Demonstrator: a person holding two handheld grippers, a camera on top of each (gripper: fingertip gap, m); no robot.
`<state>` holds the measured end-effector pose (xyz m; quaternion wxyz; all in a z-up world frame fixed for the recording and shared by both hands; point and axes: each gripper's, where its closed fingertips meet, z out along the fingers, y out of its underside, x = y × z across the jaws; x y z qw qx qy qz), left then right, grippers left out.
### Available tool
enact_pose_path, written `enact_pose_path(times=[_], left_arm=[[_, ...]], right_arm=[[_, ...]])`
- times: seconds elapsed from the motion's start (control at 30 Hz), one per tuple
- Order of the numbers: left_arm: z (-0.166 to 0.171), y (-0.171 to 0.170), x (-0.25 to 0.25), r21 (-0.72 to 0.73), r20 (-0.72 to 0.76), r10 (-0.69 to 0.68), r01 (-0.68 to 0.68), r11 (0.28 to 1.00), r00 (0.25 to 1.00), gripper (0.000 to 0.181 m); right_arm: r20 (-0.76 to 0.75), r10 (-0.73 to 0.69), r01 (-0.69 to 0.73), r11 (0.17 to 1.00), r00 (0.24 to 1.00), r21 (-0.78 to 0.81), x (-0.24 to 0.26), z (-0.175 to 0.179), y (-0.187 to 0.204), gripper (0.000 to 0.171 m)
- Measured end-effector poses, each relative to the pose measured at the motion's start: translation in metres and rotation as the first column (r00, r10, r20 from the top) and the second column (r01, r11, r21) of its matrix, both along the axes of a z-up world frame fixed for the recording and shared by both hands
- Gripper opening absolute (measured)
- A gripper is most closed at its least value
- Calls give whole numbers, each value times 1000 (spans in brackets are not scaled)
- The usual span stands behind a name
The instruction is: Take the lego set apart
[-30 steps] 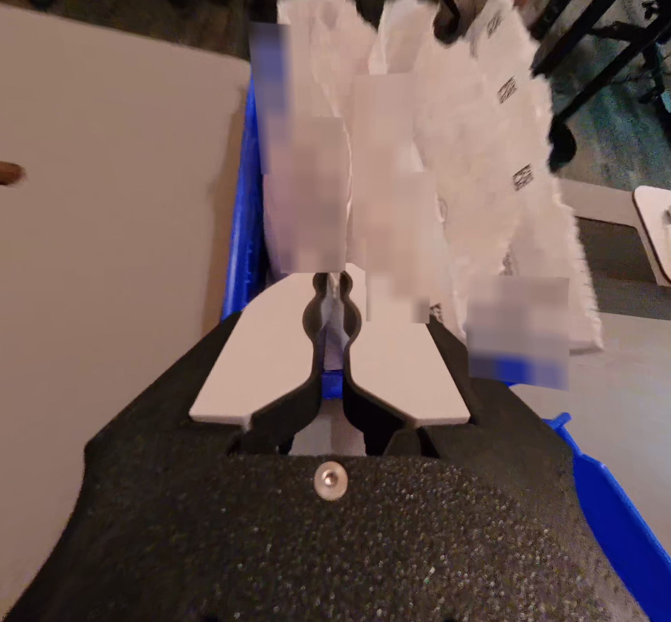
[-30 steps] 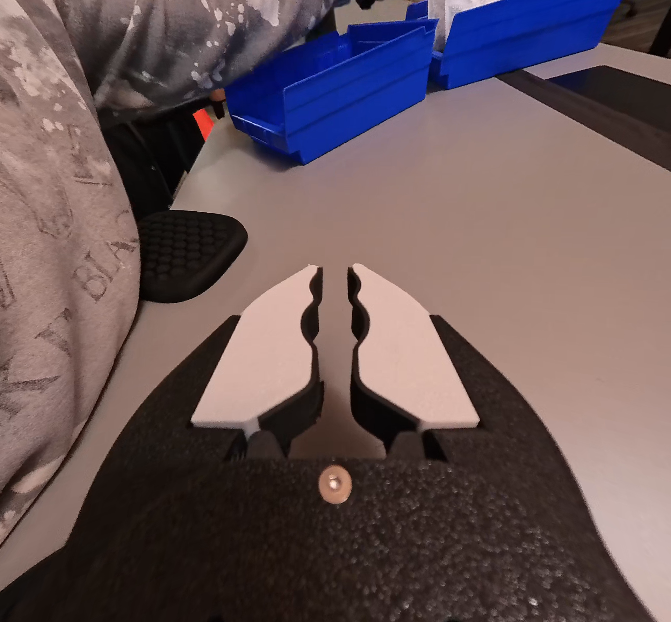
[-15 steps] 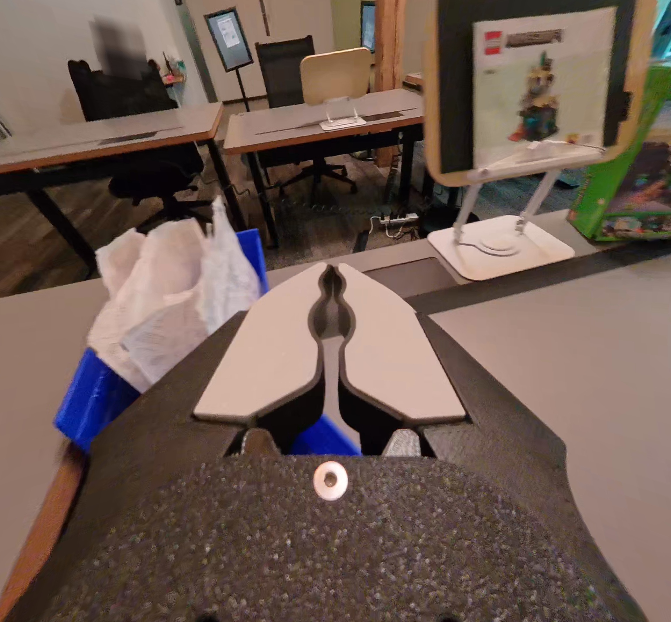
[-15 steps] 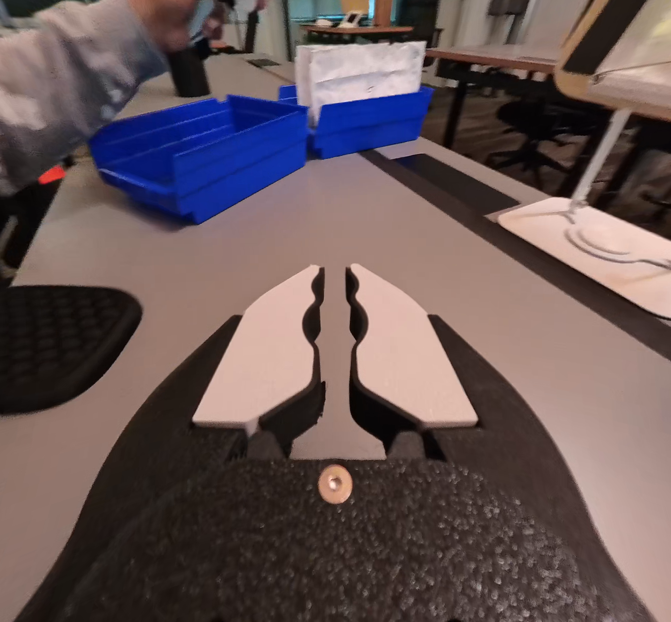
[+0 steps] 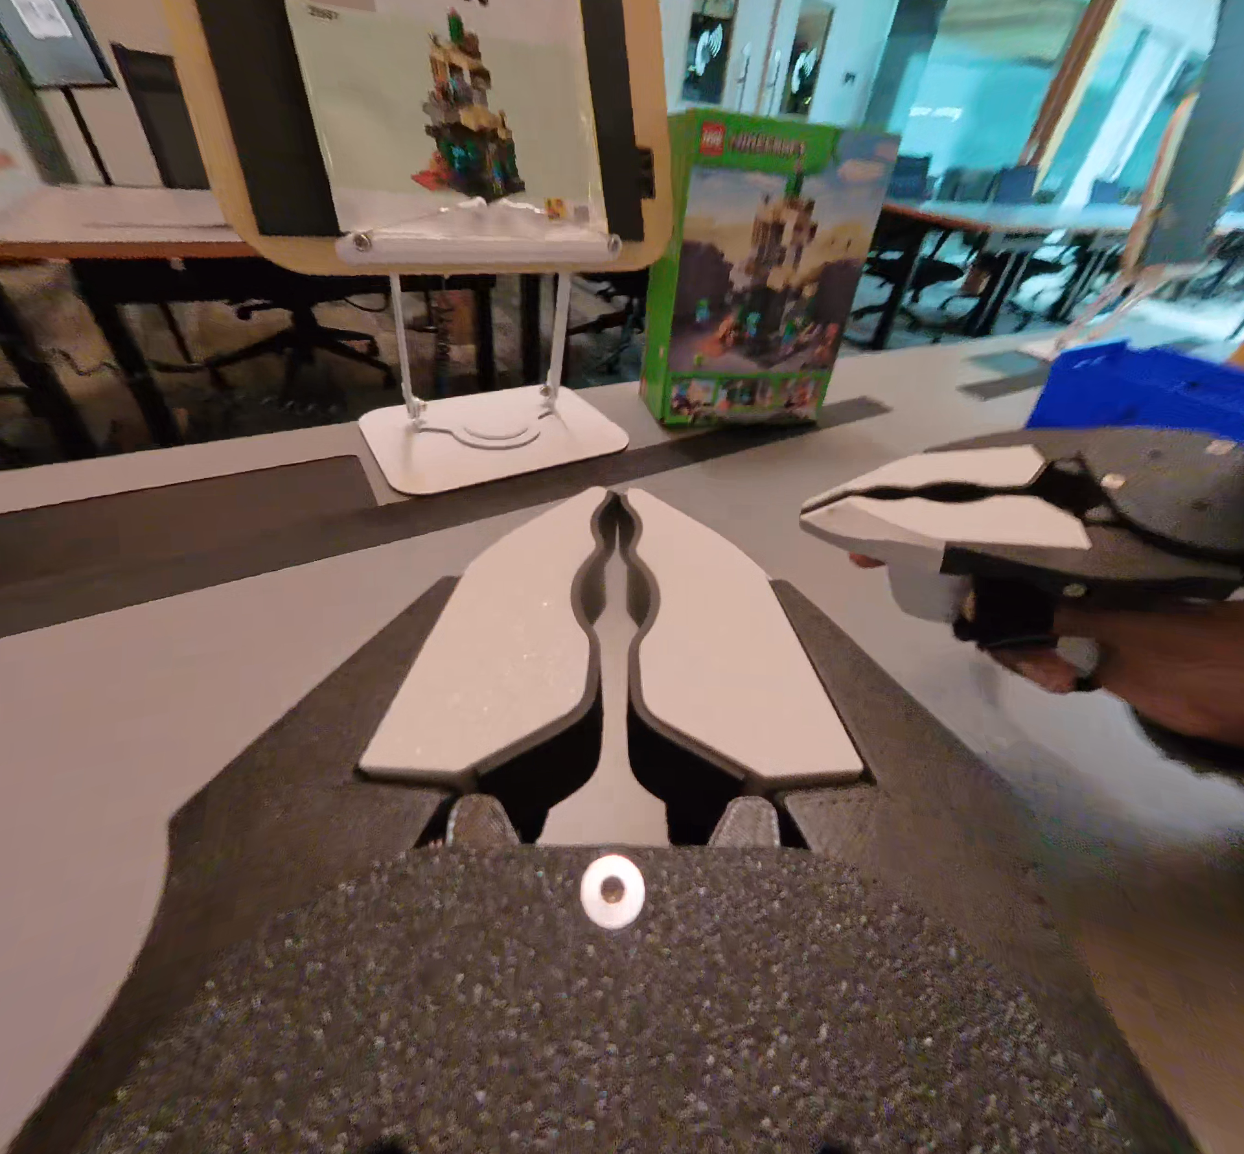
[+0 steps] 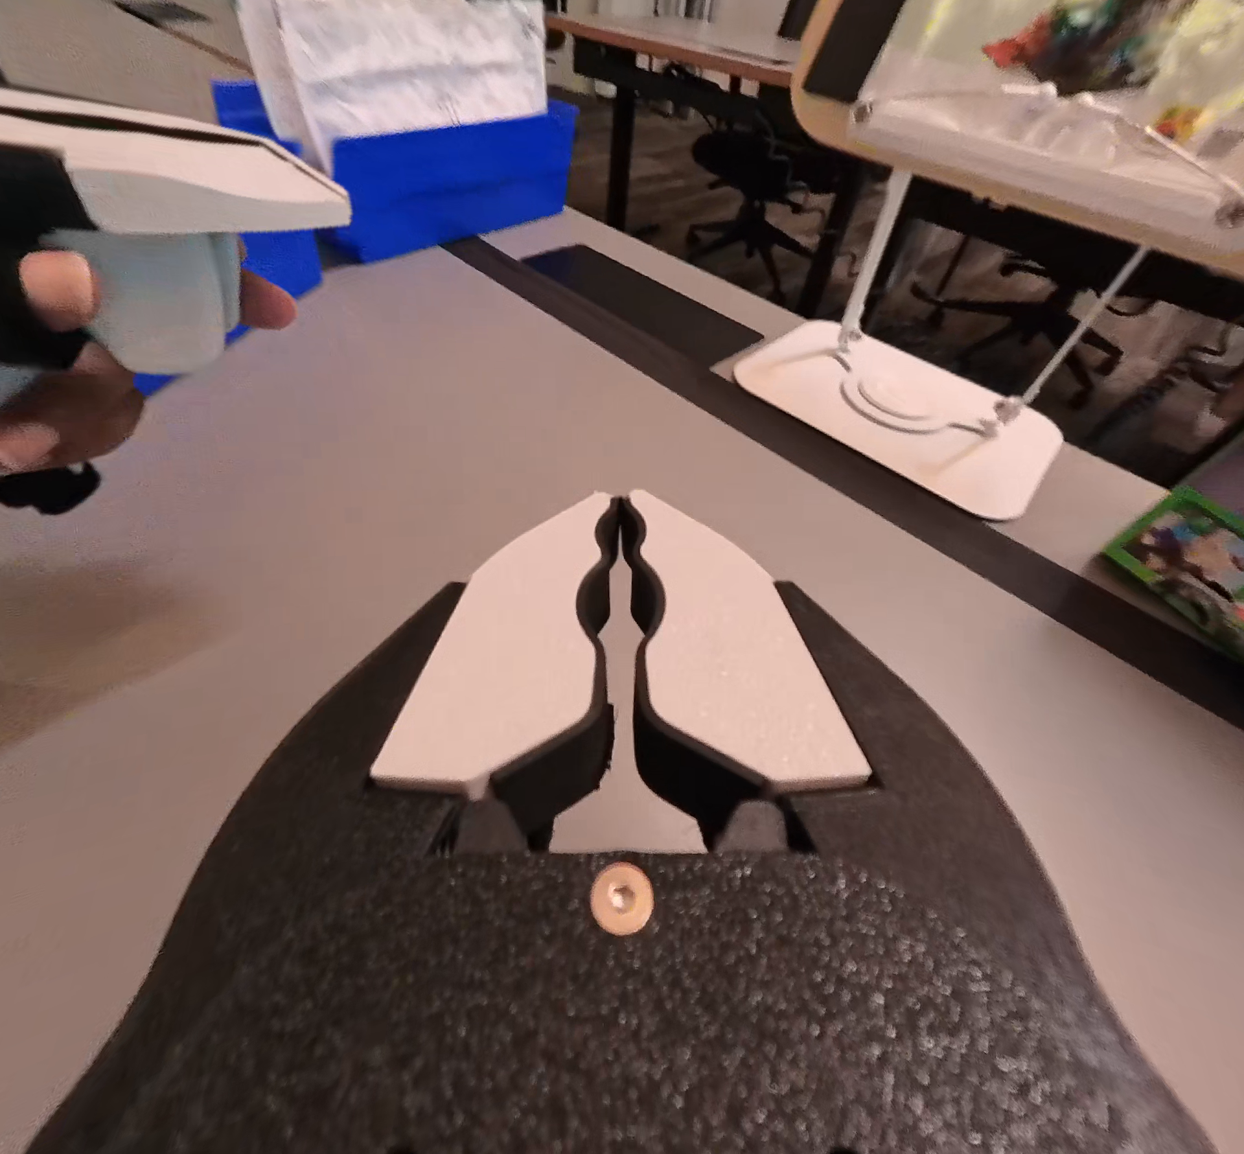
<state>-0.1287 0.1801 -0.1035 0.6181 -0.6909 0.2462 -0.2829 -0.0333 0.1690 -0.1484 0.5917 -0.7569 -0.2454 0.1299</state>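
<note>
Left claw (image 5: pixel 616 502): clenched, tips meeting, nothing between them; held low over bare grey table (image 5: pixel 202 684).
Right claw (image 6: pixel 623 502): likewise pinched together and empty (seen side-on in the left wrist view too, at the right, with a hand (image 5: pixel 1158 664) beneath it).
Ground between the claws: plain table top only, no bricks, no built model.
Lego set: not visible as a built thing in either view; only a picture of it on the booklet (image 5: pixel 451 105) propped on the white stand (image 5: pixel 495 442), and on the green box (image 5: pixel 761 273) standing upright just beside that stand at the table's far edge.
Blue bins (image 6: pixel 451 179): off to the left side, one stuffed with white paper bags (image 6: pixel 404 65) (contents hidden, possibly parts).
Likely handling, as a judgement: rigid plastic, light, smooth and a little slippery; studs grip firmly, so joints part with a peel or twist, not a straight pull.
Likely hold: one claw across the broad base or lower walls to brace, the other on a top section's flat opposite faces, near a seam.
Fragility: thin spires and small trim apt to snap off and scatter (better kept over the table).
Box, if that comes first: light cardboard, easily dented; grip by an edge or flap.
</note>
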Motion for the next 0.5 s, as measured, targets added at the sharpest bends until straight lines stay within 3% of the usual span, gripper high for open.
enact_pose_path(times=[0.17,0.23,0.33,0.43,0.5], left_arm=[[-35,4,-3,64,-215,94,-82,995,972,0],[-32,4,-24,88,-291,166,-146,985,942,0],[-14,-9,-68,76,-324,282,-272,959,903,14],[1,-21,-139,118,-389,492,-488,865,779,42],[1,-25,-182,134,-417,591,-597,791,690,49]], right_arm=[[40,-27,29,999,999,-39,14,-27,8,0],[52,-21,23,999,998,-33,15,-31,8,0],[62,-9,10,1000,998,-27,13,-36,8,0],[49,22,-20,999,999,-46,5,-41,6,0],[46,45,-43,998,998,-56,-1,-43,4,0]])
